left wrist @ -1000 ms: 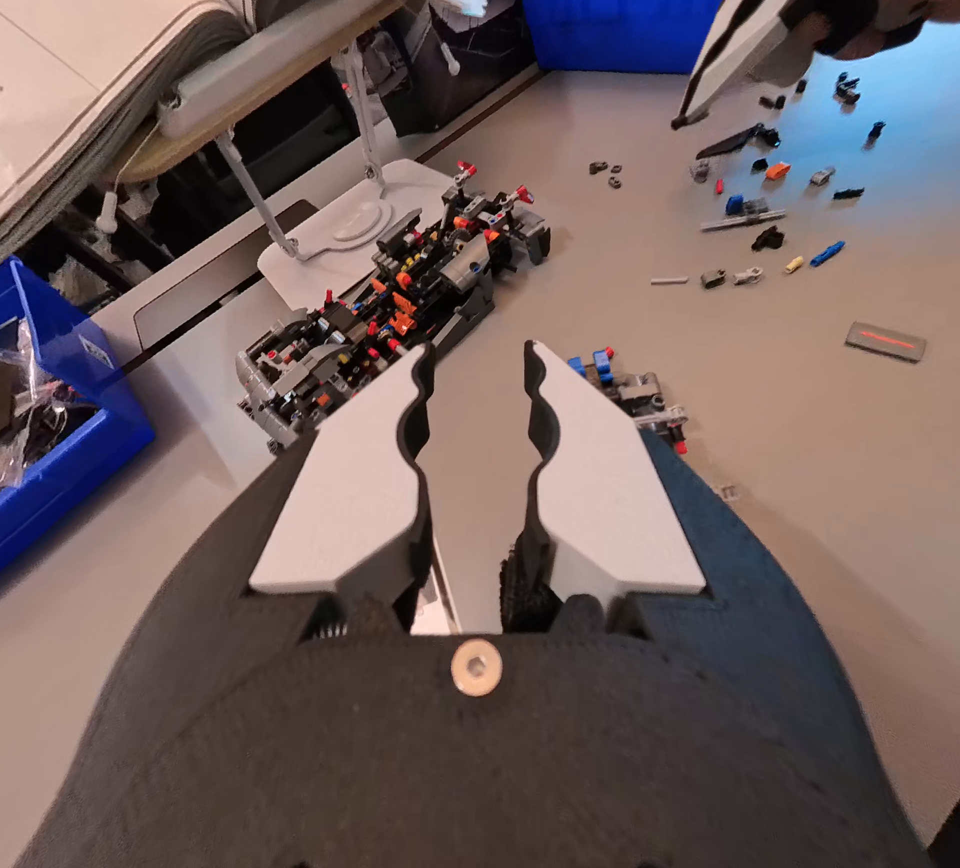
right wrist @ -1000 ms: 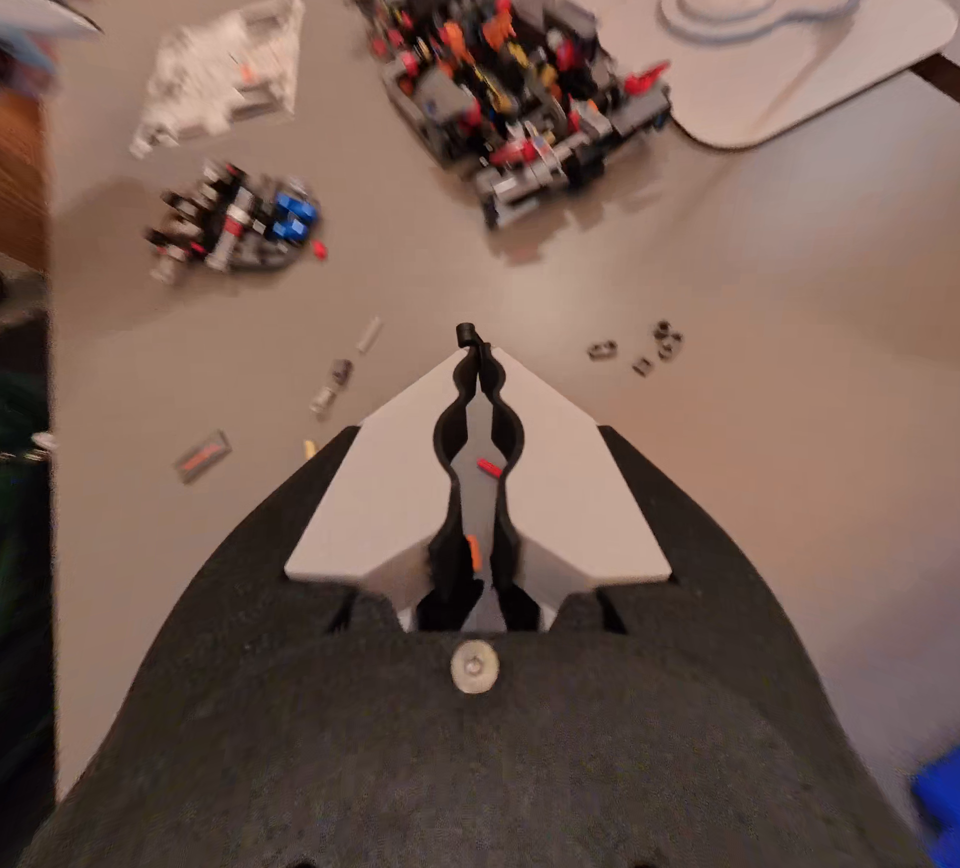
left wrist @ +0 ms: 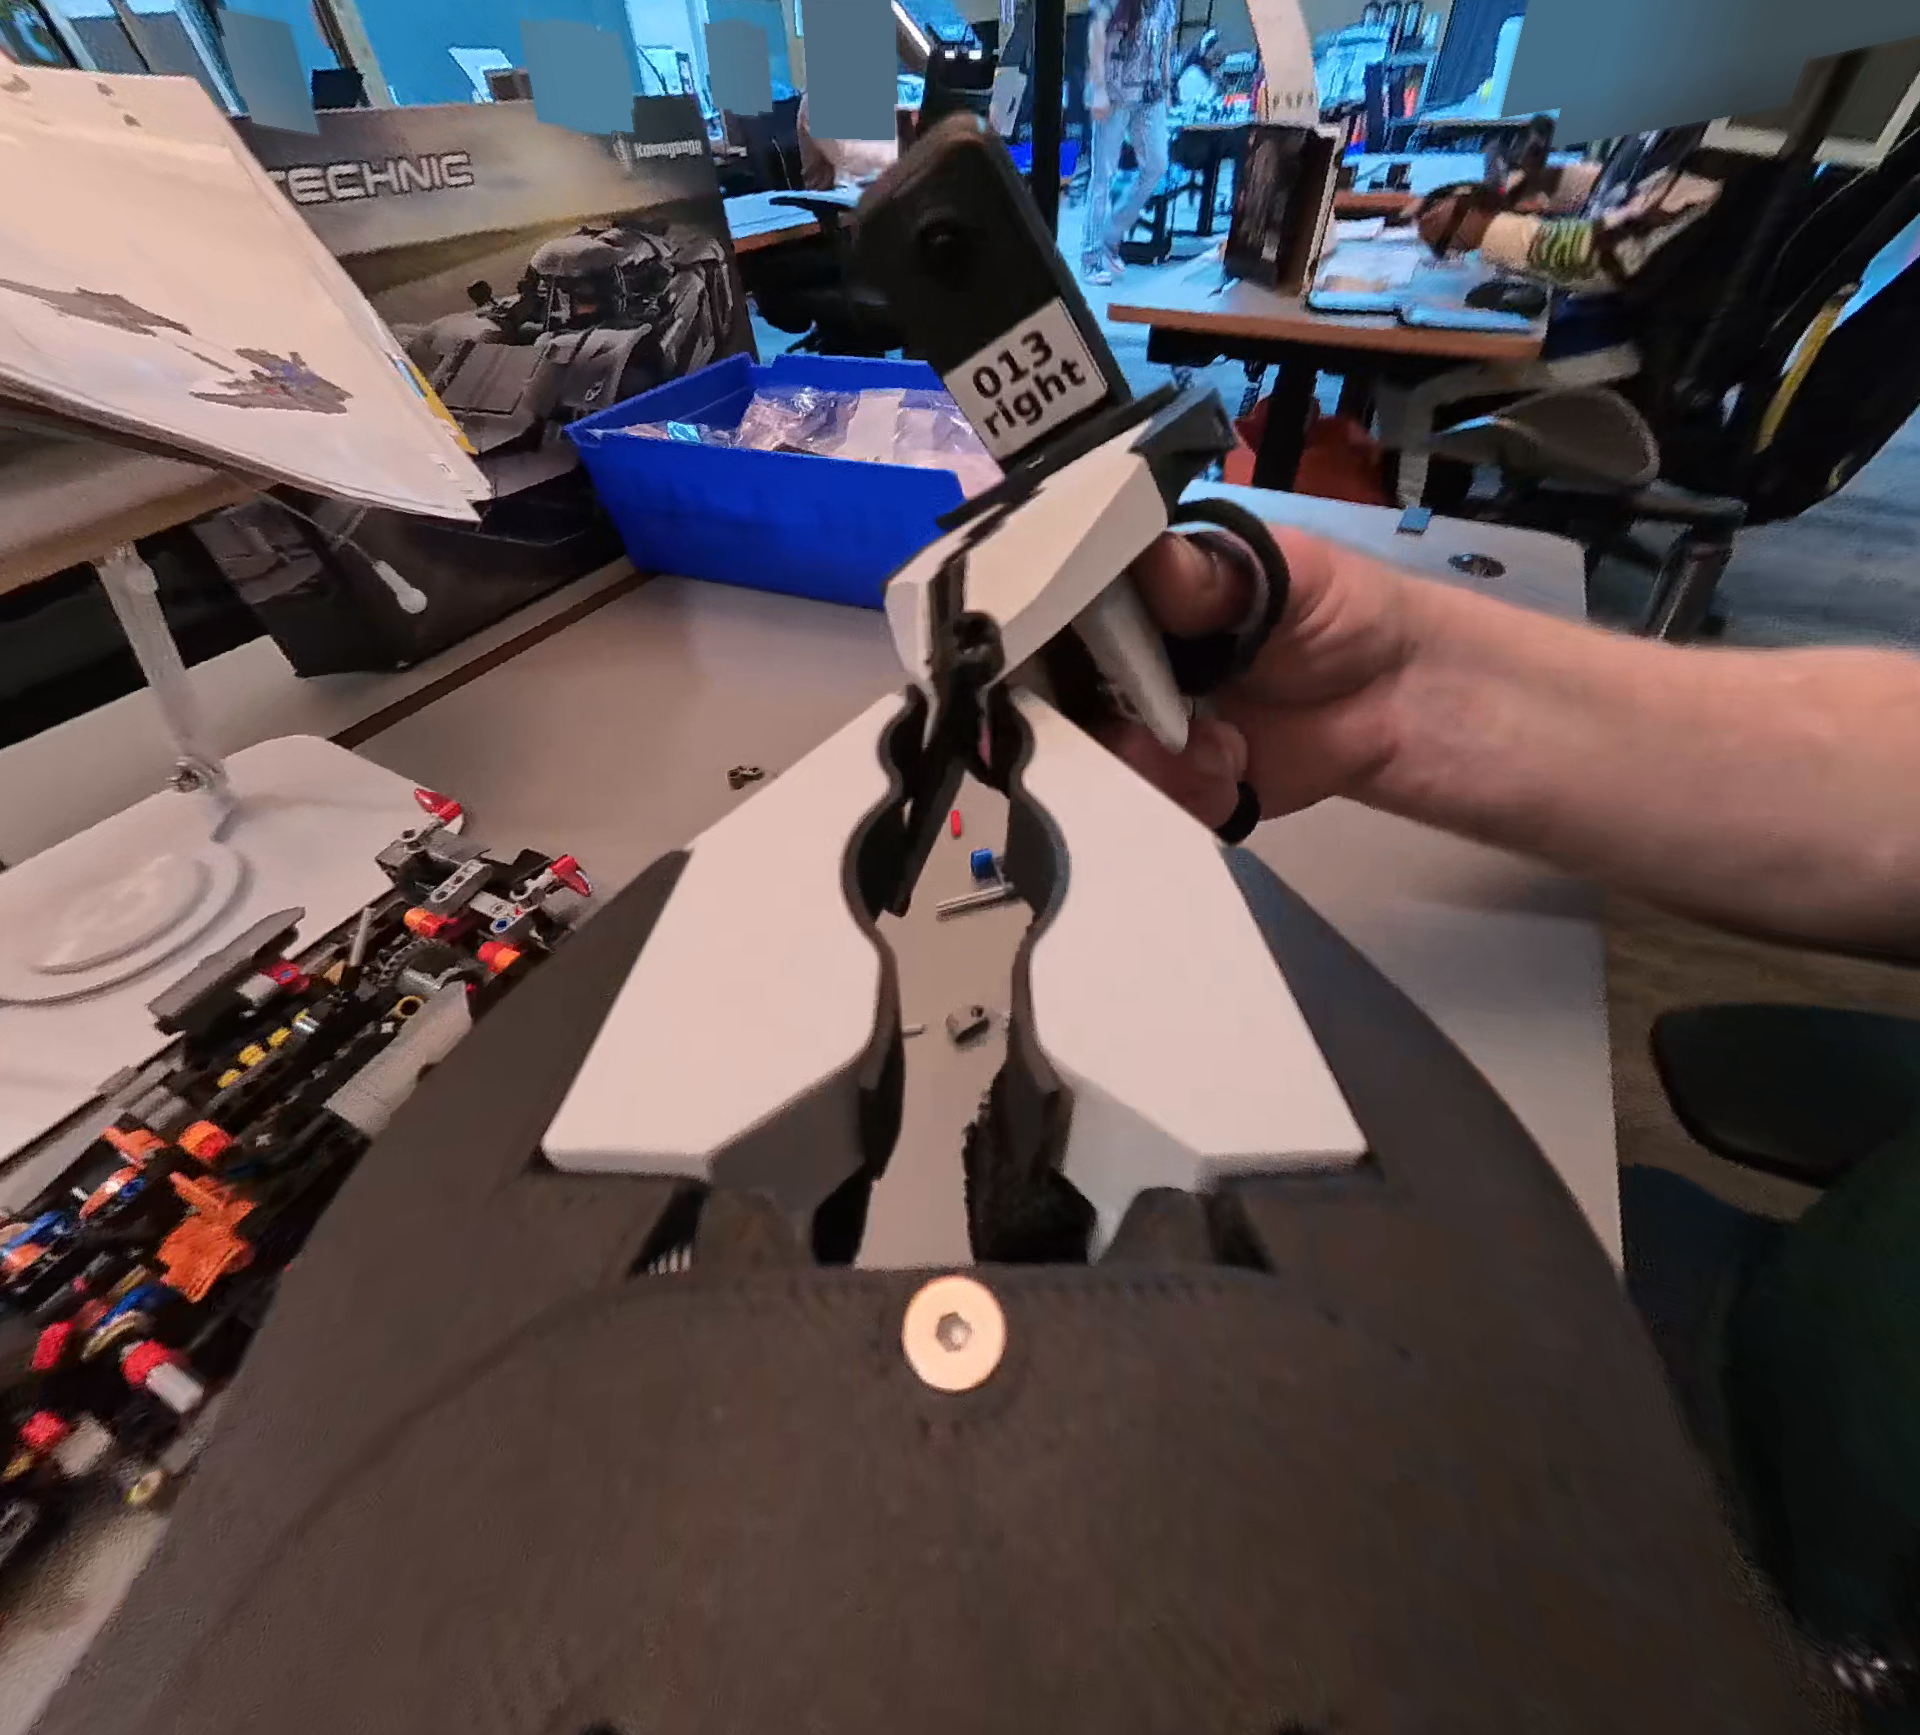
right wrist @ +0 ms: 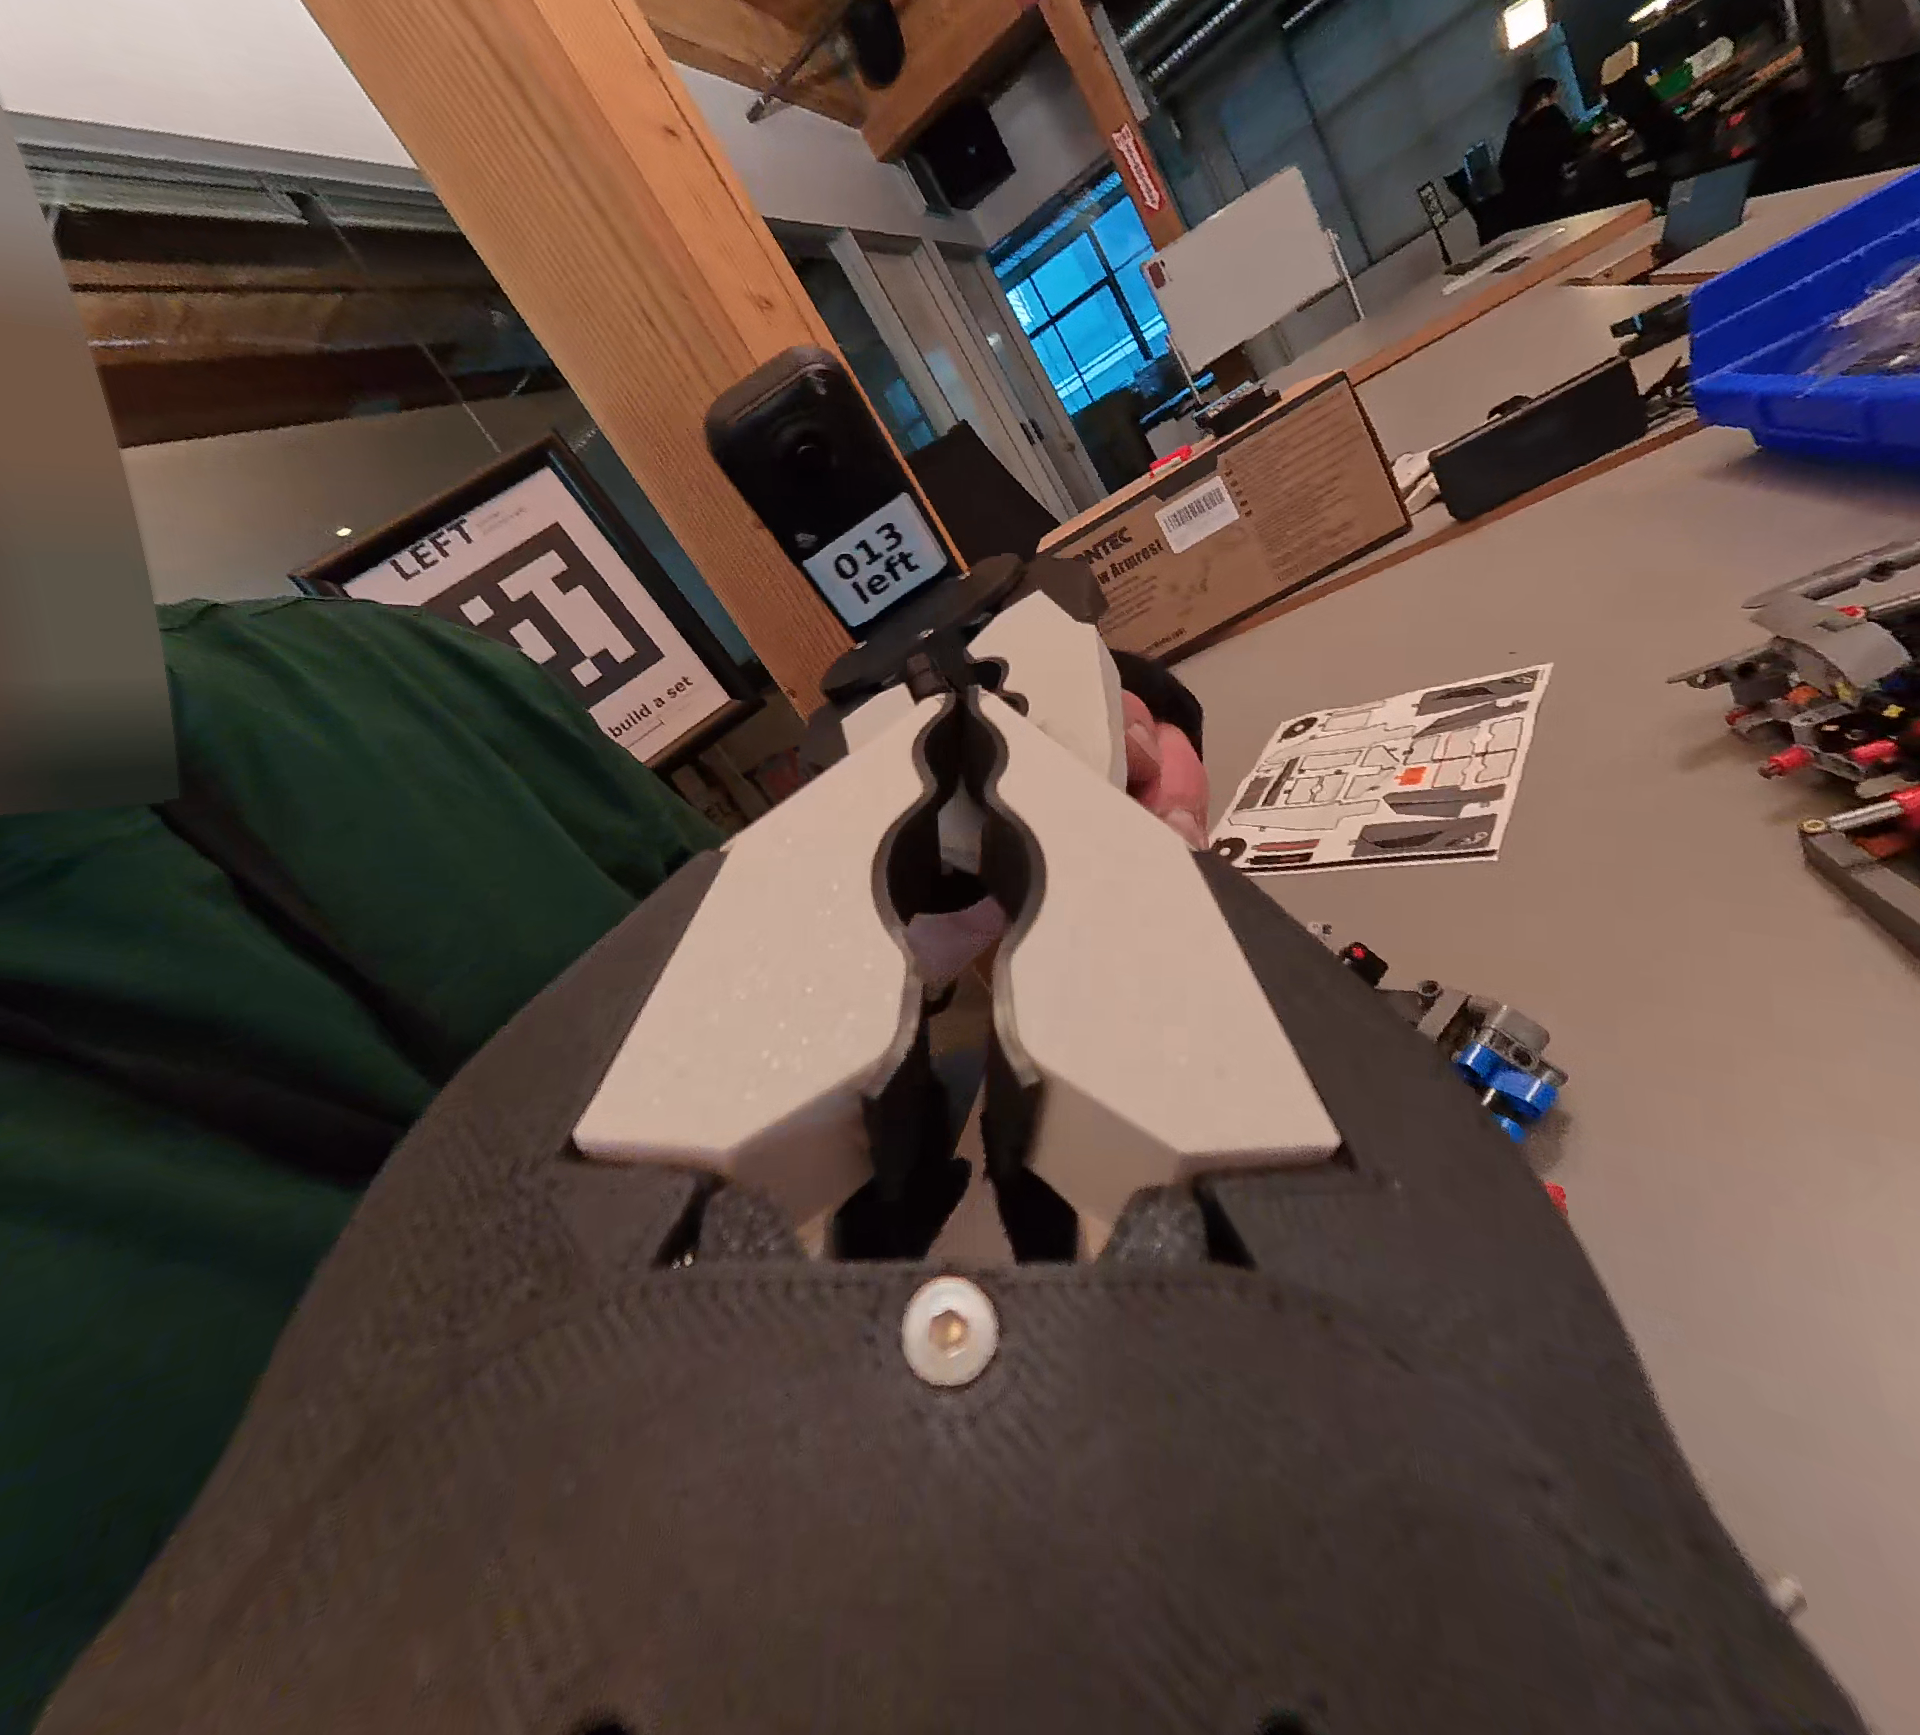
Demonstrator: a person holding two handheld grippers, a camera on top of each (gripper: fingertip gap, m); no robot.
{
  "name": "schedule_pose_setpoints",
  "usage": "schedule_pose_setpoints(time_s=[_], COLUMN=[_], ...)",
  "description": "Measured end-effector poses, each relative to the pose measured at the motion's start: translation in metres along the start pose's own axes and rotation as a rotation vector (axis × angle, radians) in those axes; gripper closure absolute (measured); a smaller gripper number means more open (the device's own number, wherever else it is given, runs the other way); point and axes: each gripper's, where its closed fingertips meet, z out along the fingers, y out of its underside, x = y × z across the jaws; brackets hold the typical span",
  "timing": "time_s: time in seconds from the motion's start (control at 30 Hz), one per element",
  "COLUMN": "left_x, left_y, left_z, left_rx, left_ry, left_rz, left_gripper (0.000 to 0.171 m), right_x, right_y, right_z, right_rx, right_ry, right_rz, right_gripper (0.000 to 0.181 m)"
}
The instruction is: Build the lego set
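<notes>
Two claws are raised tip to tip above the counter (left wrist: pixel 582 729), apparently so a slim black piece (left wrist: pixel 928 812) can be passed or joined in mid-air. The right claw (left wrist: pixel 961 646) is pinched on its top end; the left claw (left wrist: pixel 951 735) is nearly closed round it, contact can't be confirmed. One part-built lego model (left wrist: pixel 312 1041) sits left on the counter, w/ one blue bin (left wrist: pixel 769 501) behind.

Blue plastic bin (left wrist: pixel 769 522) of clear bags at the far edge of a grey tabletop (left wrist: pixel 623 698), beside a white stand base (left wrist: pixel 156 896). Cardboard box (right wrist: pixel 1236 522) and black case (right wrist: pixel 1538 449) farther along. Wooden post (right wrist: pixel 540 158) and framed black-and-white marker sign (right wrist: pixel 540 594) behind; office chairs (left wrist: pixel 1558 459) and desks beyond.
</notes>
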Motion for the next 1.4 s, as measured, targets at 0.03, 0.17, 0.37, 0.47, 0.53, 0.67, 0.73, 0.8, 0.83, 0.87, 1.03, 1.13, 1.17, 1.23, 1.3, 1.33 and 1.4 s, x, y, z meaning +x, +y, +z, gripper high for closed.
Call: schedule_pose_setpoints(time_s=[0.03, 0.17, 0.37, 0.47, 0.53, 0.67, 0.73, 0.8, 0.83, 0.87, 1.03, 1.13, 1.17, 1.23, 1.3, 1.33, 1.4], left_x=[-0.002, -0.01, -0.023, -0.027, -0.028, -0.032, -0.035, -0.04, -0.042, -0.042, -0.043, -0.053, -0.058, -0.071, -0.084, -0.089, -0.093], left_y=[-0.001, 0.001, 0.004, 0.004, 0.002, 0.002, 0.002, 0.003, 0.003, 0.003, 0.003, 0.005, 0.003, 0.006, 0.02, 0.028, 0.045], left_z=[0.0, 0.001, 0.003, 0.003, 0.003, 0.003, -0.001, -0.004, -0.005, -0.004, -0.001, -0.01, -0.017, -0.033, -0.052, -0.061, -0.077], left_rx=[0.009, 0.01, -0.03, -0.029, -0.021, -0.019, -0.025, -0.029, -0.023, -0.023, -0.023, -0.03, -0.028, -0.058, -0.138, -0.179, -0.259], left_ry=[0.004, 0.009, -0.021, -0.019, -0.01, -0.012, -0.023, -0.03, -0.035, -0.033, 0.001, -0.019, -0.03, -0.08, -0.151, -0.181, -0.225], left_rz=[-0.018, -0.053, -0.06, -0.08, -0.101, -0.119, -0.106, -0.114, -0.118, -0.122, -0.138, -0.141, -0.146, -0.14, -0.115, -0.106, -0.09], left_gripper=[0.166, 0.171, 0.171, 0.171, 0.171, 0.171, 0.171, 0.171, 0.163, 0.158, 0.171, 0.171, 0.171, 0.168, 0.164, 0.163, 0.16], right_x=[0.0, 0.006, 0.021, 0.027, 0.031, 0.032, 0.029, 0.028, 0.027, 0.026, 0.032, 0.044, 0.049, 0.062, 0.082, 0.091, 0.107], right_y=[-0.001, -0.004, -0.013, -0.019, -0.02, -0.022, -0.025, -0.029, -0.03, -0.031, -0.025, -0.01, -0.004, 0.01, 0.025, 0.033, 0.046], right_z=[0.0, 0.0, -0.004, -0.008, -0.009, -0.012, -0.016, -0.021, -0.023, -0.025, -0.03, -0.037, -0.04, -0.046, -0.055, -0.058, -0.059], right_rx=[0.006, 0.03, 0.074, 0.106, 0.112, 0.126, 0.138, 0.159, 0.167, 0.176, 0.139, 0.047, 0.005, -0.097, -0.234, -0.31, -0.445], right_ry=[-0.008, -0.011, 0.028, 0.052, 0.066, 0.063, 0.054, 0.049, 0.043, 0.036, 0.107, 0.222, 0.267, 0.366, 0.501, 0.562, 0.647], right_rz=[0.003, 0.014, 0.022, 0.021, 0.032, 0.034, 0.036, 0.043, 0.049, 0.057, 0.037, 0.003, -0.009, -0.05, -0.11, -0.138, -0.176], right_gripper=[0.181, 0.181, 0.181, 0.181, 0.181, 0.181, 0.181, 0.181, 0.181, 0.181, 0.181, 0.181, 0.181, 0.181, 0.175, 0.17, 0.161])
